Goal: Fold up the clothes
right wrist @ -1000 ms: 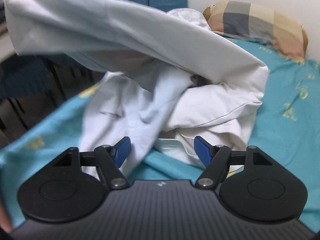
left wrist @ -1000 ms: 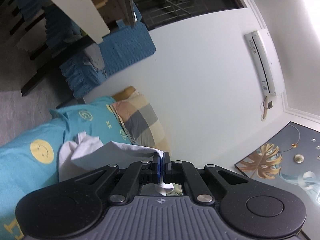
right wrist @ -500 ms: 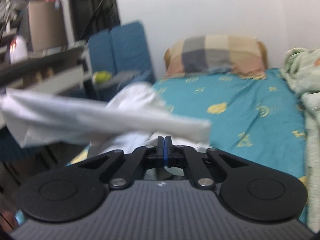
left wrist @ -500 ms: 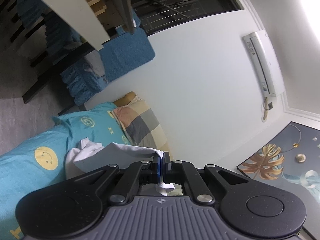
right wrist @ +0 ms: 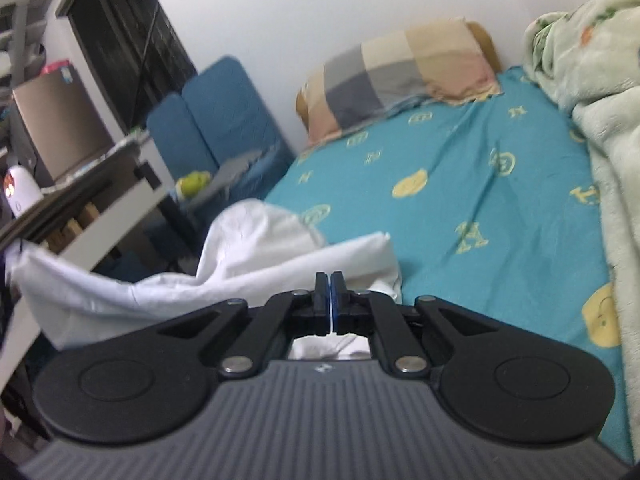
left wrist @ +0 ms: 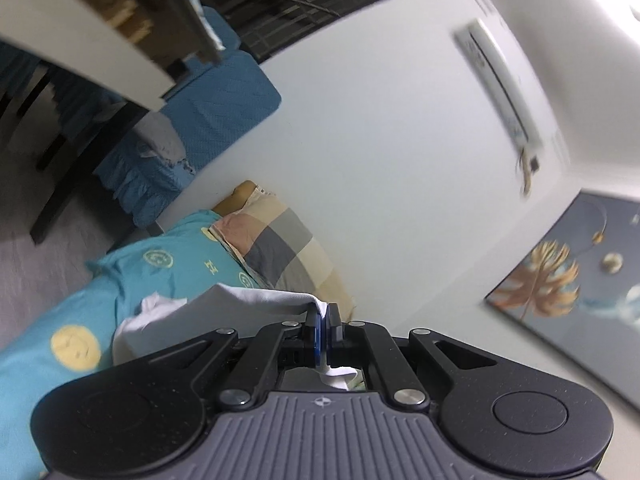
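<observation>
A white garment (right wrist: 256, 264) hangs stretched in the air above the near left part of the bed. My right gripper (right wrist: 330, 280) is shut on one edge of it; cloth shows behind the closed jaws. My left gripper (left wrist: 322, 312) is shut on another edge of the white garment (left wrist: 240, 300), which drapes away to the left; a scrap of cloth pokes out under the jaws. The rest of the garment sags in a bundle towards the bed edge.
The bed has a teal sheet (right wrist: 480, 208) with yellow smiley prints. A checked pillow (right wrist: 404, 72) lies at the head by the white wall. A pale green blanket (right wrist: 592, 92) is heaped on the right. A blue chair (right wrist: 224, 120) and a desk (right wrist: 100, 208) stand left.
My right gripper closed on the garment's edge and lifted it off the heap. Both grippers have risen and tilted; the garment now spans between them.
</observation>
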